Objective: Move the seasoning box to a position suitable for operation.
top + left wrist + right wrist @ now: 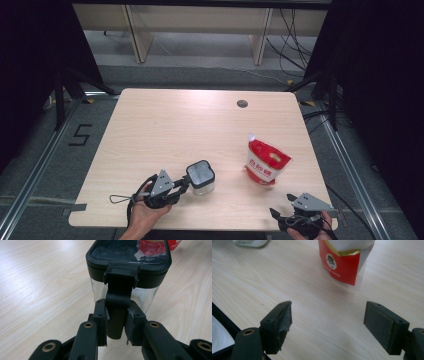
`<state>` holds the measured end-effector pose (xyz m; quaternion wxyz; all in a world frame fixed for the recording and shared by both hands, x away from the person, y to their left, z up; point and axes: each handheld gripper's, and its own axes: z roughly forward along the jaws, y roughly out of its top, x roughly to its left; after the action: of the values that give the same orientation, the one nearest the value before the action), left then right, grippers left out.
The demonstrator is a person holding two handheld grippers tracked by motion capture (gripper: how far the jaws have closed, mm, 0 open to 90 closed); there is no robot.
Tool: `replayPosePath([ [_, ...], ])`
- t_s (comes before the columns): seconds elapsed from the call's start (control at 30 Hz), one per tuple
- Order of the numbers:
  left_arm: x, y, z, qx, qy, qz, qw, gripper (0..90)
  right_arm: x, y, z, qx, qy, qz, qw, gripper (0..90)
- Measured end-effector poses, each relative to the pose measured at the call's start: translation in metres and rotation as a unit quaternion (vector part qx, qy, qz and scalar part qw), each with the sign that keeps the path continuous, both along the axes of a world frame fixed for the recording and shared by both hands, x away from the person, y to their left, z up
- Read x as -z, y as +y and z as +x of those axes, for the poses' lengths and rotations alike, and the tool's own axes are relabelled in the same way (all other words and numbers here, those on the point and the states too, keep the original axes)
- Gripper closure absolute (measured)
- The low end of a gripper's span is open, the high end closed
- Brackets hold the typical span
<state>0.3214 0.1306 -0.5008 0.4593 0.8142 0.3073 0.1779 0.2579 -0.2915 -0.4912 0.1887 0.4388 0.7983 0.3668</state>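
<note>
You get even overhead light on the pale wooden table (165, 130), brightest along its far edge, while the room to both sides sinks into black. In the left gripper view, the black-lidded clear plastic container (128, 267) catches soft glare on its lid, and the near jaws blur slightly. Shadows stay faint and short.

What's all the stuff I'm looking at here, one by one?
jar: one, clear with black lid, near left of table.
latch: one, black, hangs from the jar's lid, pinched in the left claw.
pouch: one, red and white, right of the jar, apart from it.
table: one, light wood, with a dark round hole near its far edge.
left claw: one, black, shut on the latch.
right claw: one, black, open, over the table's near right corner, pointing at the pouch.
hands: two, at the near edge, one per claw.
</note>
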Motion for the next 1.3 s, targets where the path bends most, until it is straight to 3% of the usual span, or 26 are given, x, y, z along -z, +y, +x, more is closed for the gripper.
replayPosePath([
  [0.07, 0.0, 0.0, 0.001, 0.008, 0.0, -0.002, 1.0, 72.8, 0.001, -0.002, 0.004, -0.02, -0.017, -0.011, 0.9996, 23.7],
  [0.17, 0.0, 0.003, 0.004, 0.024, -0.003, 0.001, 0.9997, 72.8, 0.001, -0.002, 0.002, -0.011, -0.01, -0.007, 0.9999, 23.7],
  [0.2, 0.001, 0.002, 0.003, 0.026, 0.003, -0.008, 0.9996, 72.8, 0.001, -0.002, 0.004, -0.022, -0.015, -0.009, 0.9996, 23.7],
  [0.27, 0.001, 0.004, 0.006, 0.043, -0.01, 0.002, 0.999, 72.8, 0.001, -0.002, 0.004, -0.022, -0.016, -0.012, 0.9996, 23.8],
  [0.3, 0.001, 0.002, 0.004, 0.038, -0.001, -0.005, 0.9993, 72.8, 0.001, -0.002, 0.004, -0.022, -0.016, -0.011, 0.9996, 23.8],
  [0.47, 0.002, -0.004, 0.0, 0.066, 0.0, -0.014, 0.9977, 72.8, 0.001, -0.002, 0.004, -0.021, -0.014, -0.011, 0.9996, 23.7],
  [0.6, 0.002, -0.007, -0.001, 0.103, -0.003, -0.012, 0.9946, 72.8, 0.0, -0.002, 0.002, -0.011, -0.012, -0.006, 0.9998, 23.8],
  [0.67, 0.003, -0.009, -0.003, 0.119, -0.004, -0.018, 0.9928, 72.8, 0.001, -0.003, 0.004, -0.023, -0.017, -0.007, 0.9996, 23.8],
  [0.93, 0.003, -0.011, -0.003, 0.147, -0.009, -0.014, 0.989, 72.7, 0.0, -0.003, 0.003, -0.022, -0.023, -0.009, 0.9995, 23.8],
  [1.0, 0.004, -0.012, -0.002, 0.151, 0.0, -0.029, 0.9882, 72.7, 0.0, -0.003, 0.004, -0.024, -0.019, -0.009, 0.9995, 23.8],
  [1.07, 0.004, -0.012, 0.0, 0.165, -0.004, -0.024, 0.986, 72.7, 0.0, -0.002, 0.003, -0.021, -0.013, -0.006, 0.9997, 23.8],
  [1.13, 0.004, -0.012, 0.0, 0.165, -0.004, -0.026, 0.9859, 72.7, 0.0, -0.002, 0.002, -0.017, -0.012, -0.004, 0.9998, 23.8],
  [1.3, 0.004, -0.012, -0.002, 0.182, -0.006, -0.023, 0.983, 72.7, 0.001, -0.003, 0.004, -0.027, -0.016, -0.003, 0.9995, 23.8],
])
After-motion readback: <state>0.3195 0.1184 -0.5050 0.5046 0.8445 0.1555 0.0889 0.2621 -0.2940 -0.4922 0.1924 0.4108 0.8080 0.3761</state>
